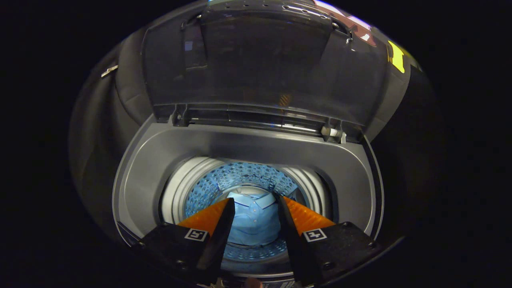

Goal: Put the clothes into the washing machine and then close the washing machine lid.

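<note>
A top-loading washing machine [348, 168] stands open below me, its dark lid [256, 60] raised upright behind the opening. A light blue collared shirt [253, 218] lies at the bottom of the perforated drum [240, 178]. My gripper [254, 199] hangs over the drum's mouth, open, with nothing between its fingers. The shirt shows through the gap between the fingers, far below them.
A grey plastic rim [144, 180] rings the drum opening. The lid's hinge bar [256, 120] runs along the back of the opening. Dark booth cloth [100, 104] hangs behind and to both sides of the machine.
</note>
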Motion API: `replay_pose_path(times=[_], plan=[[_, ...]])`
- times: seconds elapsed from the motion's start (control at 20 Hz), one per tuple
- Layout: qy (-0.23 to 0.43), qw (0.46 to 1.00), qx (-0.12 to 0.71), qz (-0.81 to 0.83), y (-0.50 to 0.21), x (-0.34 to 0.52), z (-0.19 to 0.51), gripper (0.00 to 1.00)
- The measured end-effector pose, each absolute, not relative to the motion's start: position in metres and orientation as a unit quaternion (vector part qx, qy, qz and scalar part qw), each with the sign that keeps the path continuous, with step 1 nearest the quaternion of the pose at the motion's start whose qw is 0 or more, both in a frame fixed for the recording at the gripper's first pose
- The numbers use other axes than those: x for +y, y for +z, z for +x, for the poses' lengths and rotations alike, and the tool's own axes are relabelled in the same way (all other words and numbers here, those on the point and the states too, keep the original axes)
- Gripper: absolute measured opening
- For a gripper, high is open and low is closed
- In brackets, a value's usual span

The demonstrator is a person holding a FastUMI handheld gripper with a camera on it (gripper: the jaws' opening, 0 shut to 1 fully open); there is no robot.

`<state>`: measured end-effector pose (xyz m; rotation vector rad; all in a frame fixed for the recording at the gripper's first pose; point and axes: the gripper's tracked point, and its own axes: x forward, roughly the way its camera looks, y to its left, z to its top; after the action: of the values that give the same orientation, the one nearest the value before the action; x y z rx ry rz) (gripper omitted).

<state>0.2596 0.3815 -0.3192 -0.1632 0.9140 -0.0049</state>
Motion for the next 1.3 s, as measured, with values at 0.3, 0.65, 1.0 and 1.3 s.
replay_pose_path(times=[0.3,0.65,1.0,1.3], plan=[[-0.013,0.903,0.422,-0.084,-0.306,0.376,0.260,1.00],[-0.016,0.919,0.393,-0.032,-0.267,0.384,0.261,1.00],[-0.009,0.946,0.325,-0.016,-0.176,0.387,0.283,1.00],[-0.003,0.960,0.280,-0.007,-0.106,0.389,0.310,1.00]])
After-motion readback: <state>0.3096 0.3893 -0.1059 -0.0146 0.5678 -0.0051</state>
